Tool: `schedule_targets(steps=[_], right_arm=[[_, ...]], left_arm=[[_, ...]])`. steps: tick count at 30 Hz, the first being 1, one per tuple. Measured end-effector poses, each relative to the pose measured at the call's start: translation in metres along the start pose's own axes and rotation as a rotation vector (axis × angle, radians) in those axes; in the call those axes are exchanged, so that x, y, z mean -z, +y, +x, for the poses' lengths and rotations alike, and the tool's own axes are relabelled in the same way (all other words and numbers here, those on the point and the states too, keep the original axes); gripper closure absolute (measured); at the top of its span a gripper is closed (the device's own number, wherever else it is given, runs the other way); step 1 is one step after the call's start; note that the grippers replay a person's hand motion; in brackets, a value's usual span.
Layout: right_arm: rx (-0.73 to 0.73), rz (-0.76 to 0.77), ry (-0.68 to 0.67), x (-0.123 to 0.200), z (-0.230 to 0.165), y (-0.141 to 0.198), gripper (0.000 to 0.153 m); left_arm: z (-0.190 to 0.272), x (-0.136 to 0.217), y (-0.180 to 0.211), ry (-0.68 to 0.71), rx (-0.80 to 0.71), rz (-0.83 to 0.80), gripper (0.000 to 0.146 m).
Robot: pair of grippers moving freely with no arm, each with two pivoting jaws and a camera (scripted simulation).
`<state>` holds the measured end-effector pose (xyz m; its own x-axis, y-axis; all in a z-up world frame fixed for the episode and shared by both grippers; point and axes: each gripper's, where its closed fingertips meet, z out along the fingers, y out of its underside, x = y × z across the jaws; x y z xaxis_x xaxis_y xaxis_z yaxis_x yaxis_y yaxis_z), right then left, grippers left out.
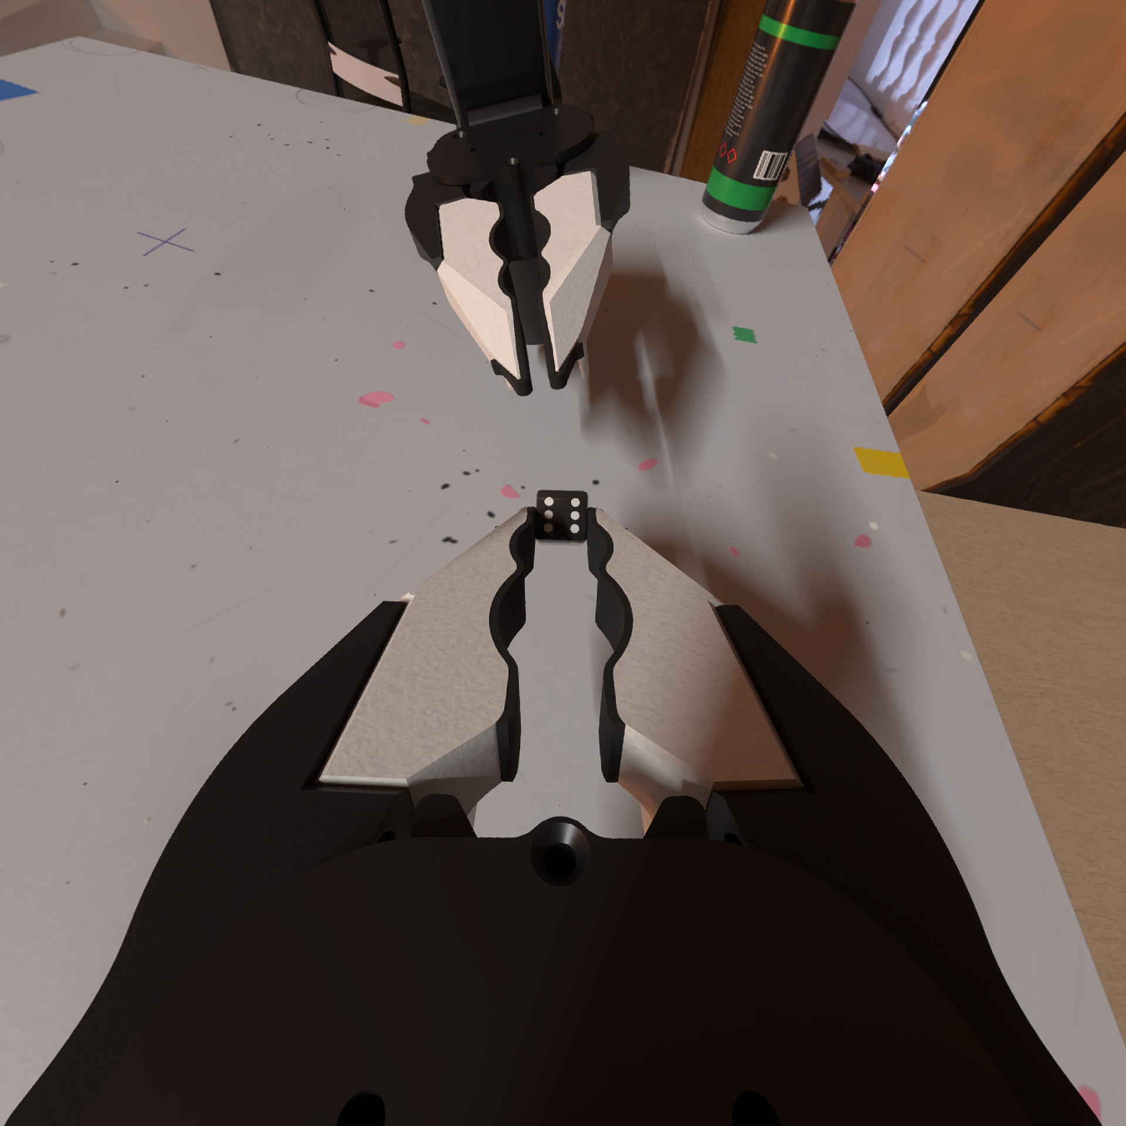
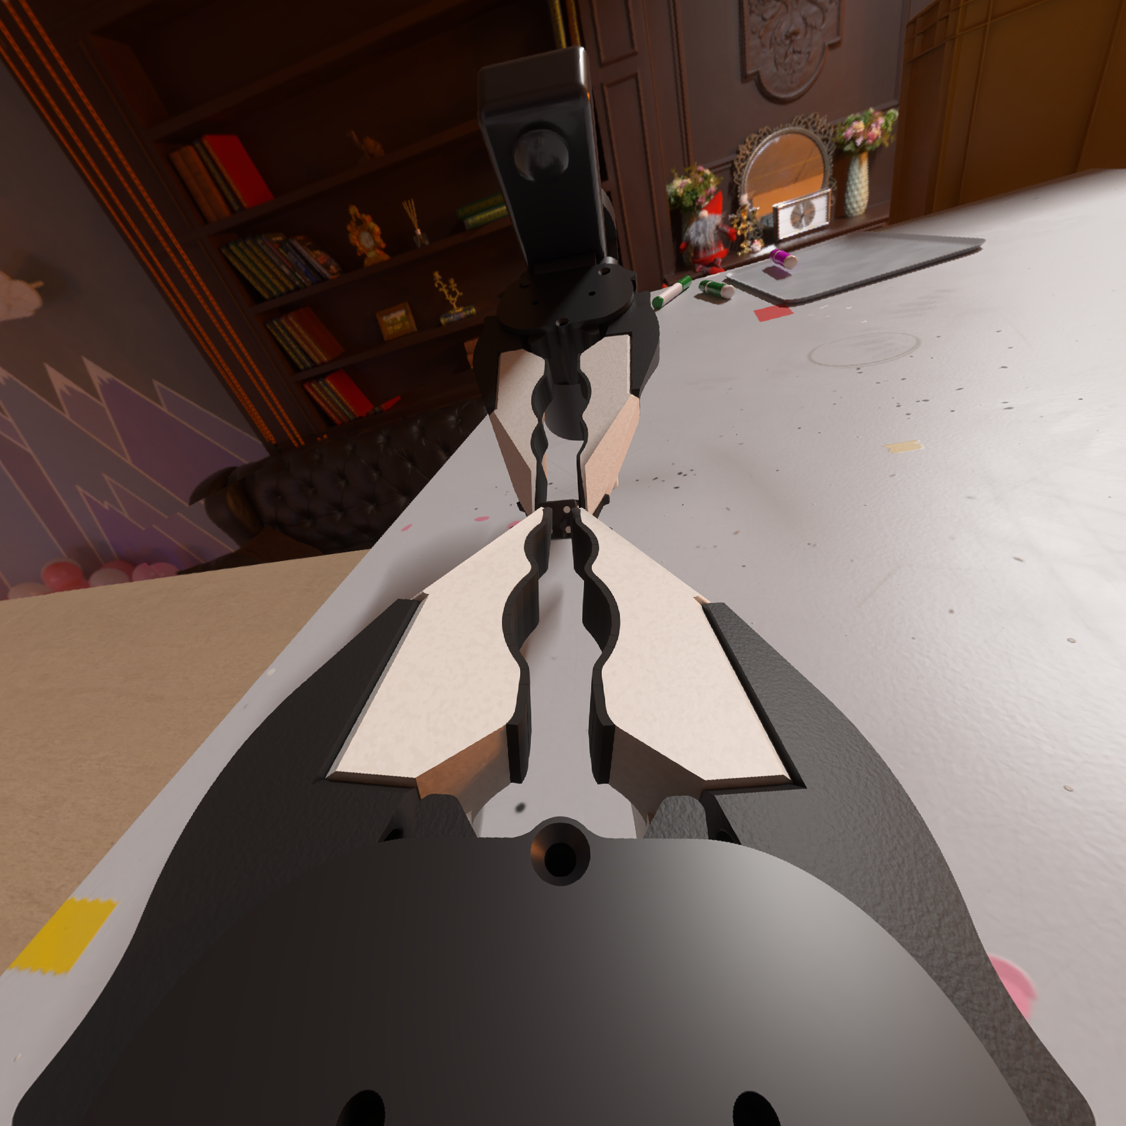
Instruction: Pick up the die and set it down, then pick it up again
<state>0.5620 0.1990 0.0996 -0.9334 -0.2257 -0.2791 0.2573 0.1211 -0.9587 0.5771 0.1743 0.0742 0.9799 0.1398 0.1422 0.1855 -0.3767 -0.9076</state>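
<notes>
Dice (image 1: 561,516) sits pinched at the tips of the left tongs (image 1: 561,524), low over the table (image 1: 244,426). Small, hard, slick: squeeze flat opposite faces. Right tongs (image 1: 535,379) hang nearly closed, empty.

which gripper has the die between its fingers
The left gripper: the black die sits clamped between its fingertips. The right gripper hangs apart from the die, nearly closed on nothing.

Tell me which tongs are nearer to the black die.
Left. The left tongs have the die between their fingertips, apparently gripping it. The right tongs hang farther back over the table, nearly closed and empty, with a clear gap to the die.
</notes>
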Motion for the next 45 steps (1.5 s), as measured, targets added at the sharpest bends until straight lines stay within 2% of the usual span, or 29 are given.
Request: schedule_targets(steps=[9,33,36,45], right_arm=[[-0.096,0.045,-0.005,-0.001,0.004,-0.006,0.147],[-0.131,-0.116,0.041,-0.007,0.009,0.02,0.147],[-0.14,-0.1,0.042,-0.007,0.009,0.017,0.147],[-0.203,0.084,0.041,-0.001,0.009,-0.012,0.146]], left_arm=[[-0.001,0.0,0.001,-0.007,0.018,-0.021,0.13],[0.0,-0.005,0.018,0.033,0.105,-0.105,0.13],[0.001,-0.005,0.014,0.043,0.119,-0.076,0.13],[0.001,-0.003,-0.014,0.062,0.185,0.133,0.13]])
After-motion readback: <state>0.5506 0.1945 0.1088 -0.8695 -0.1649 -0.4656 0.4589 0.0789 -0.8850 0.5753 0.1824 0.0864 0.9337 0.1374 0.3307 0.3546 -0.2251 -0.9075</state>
